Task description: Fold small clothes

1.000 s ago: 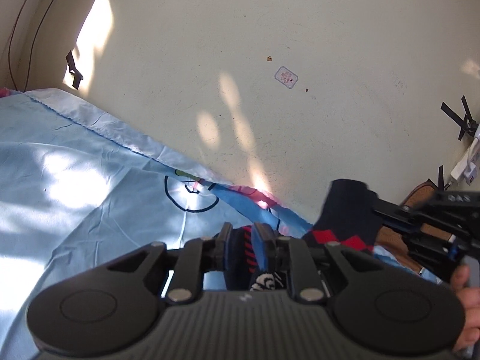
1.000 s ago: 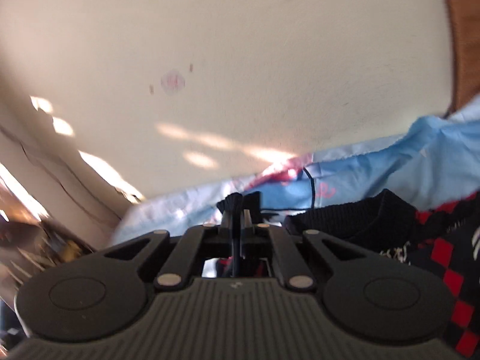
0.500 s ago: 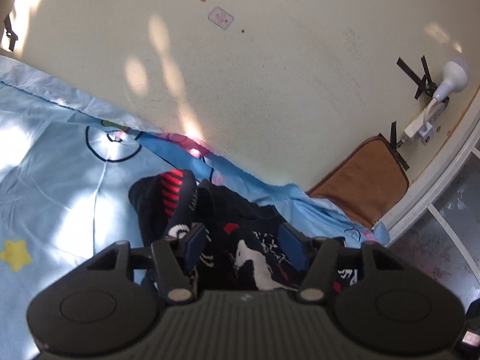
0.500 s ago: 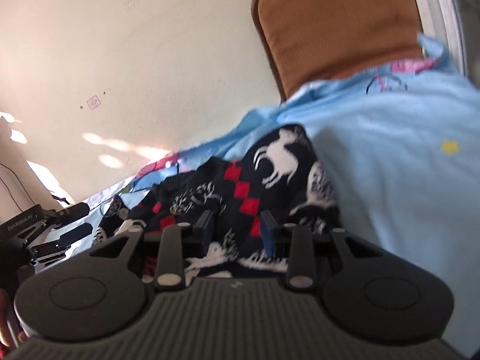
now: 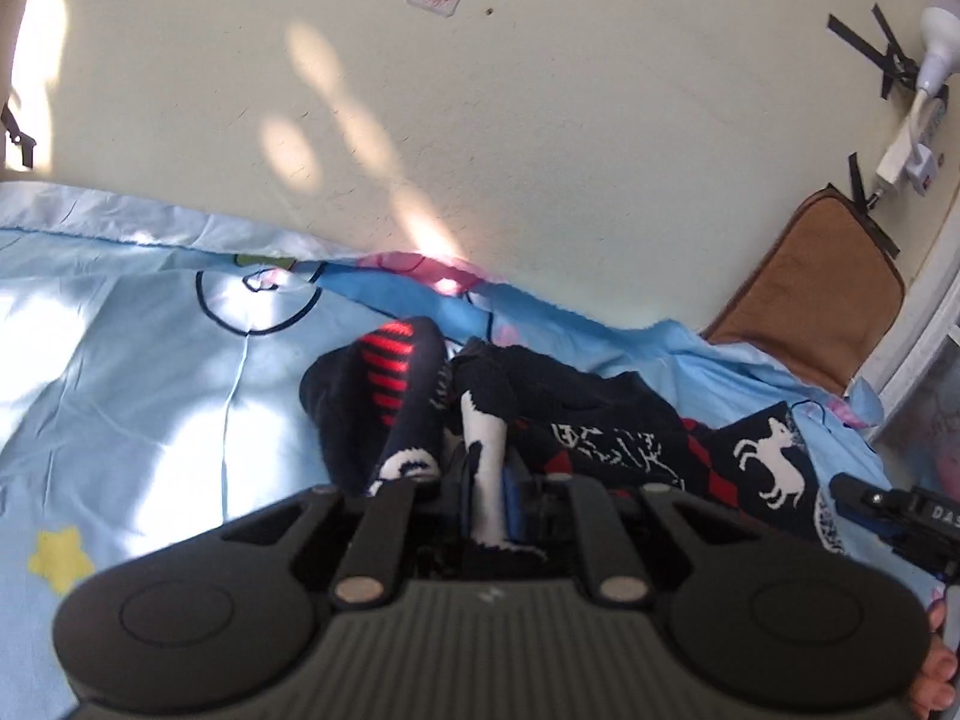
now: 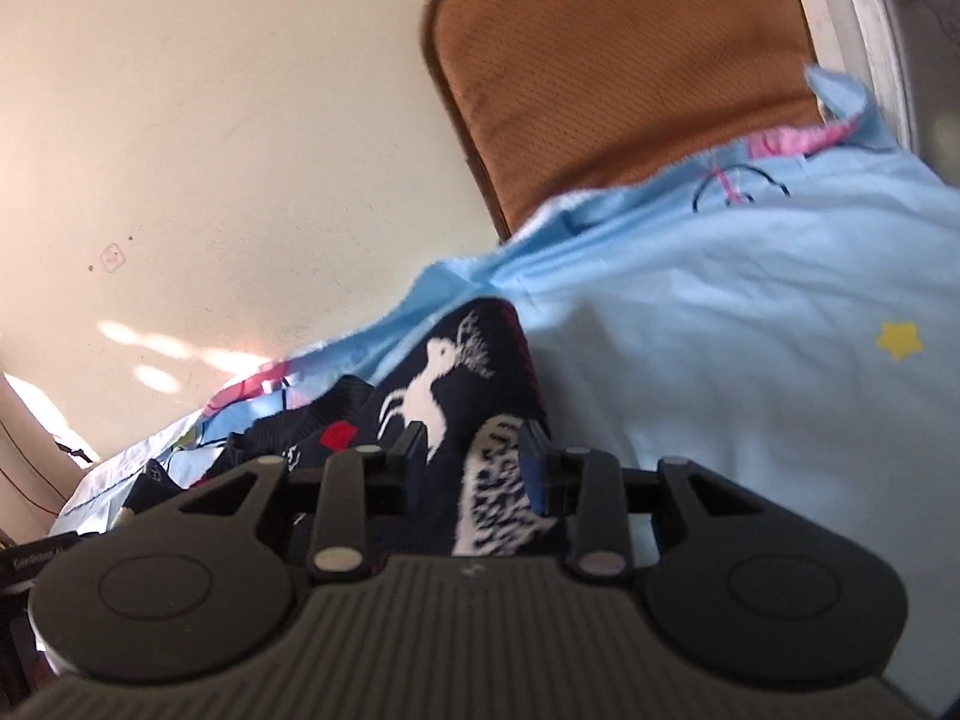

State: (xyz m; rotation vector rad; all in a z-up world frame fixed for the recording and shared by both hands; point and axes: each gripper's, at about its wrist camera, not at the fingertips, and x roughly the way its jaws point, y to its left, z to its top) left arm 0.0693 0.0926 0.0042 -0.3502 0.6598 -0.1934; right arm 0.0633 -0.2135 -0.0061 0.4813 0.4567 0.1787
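A small dark navy knit sweater [image 5: 606, 420] with red diamonds and white reindeer lies crumpled on a light blue bedsheet [image 5: 150, 360]. My left gripper [image 5: 487, 480] is shut on a fold of the sweater, with a white patterned strip pinched between its jaws. In the right wrist view the sweater [image 6: 444, 372] lies under my right gripper [image 6: 474, 450], whose jaws stand open over the fabric near its right edge. The right gripper also shows at the right edge of the left wrist view [image 5: 900, 516].
A cream wall [image 5: 540, 120] rises just behind the sheet. A brown cushion [image 6: 612, 72] leans against it at the right. A white plug and cable [image 5: 912, 138] hang on the wall. The sheet [image 6: 750, 330] extends right of the sweater.
My left gripper has closed on a fold of the sweater. My right gripper stays open and has moved closer over the sweater's reindeer part.
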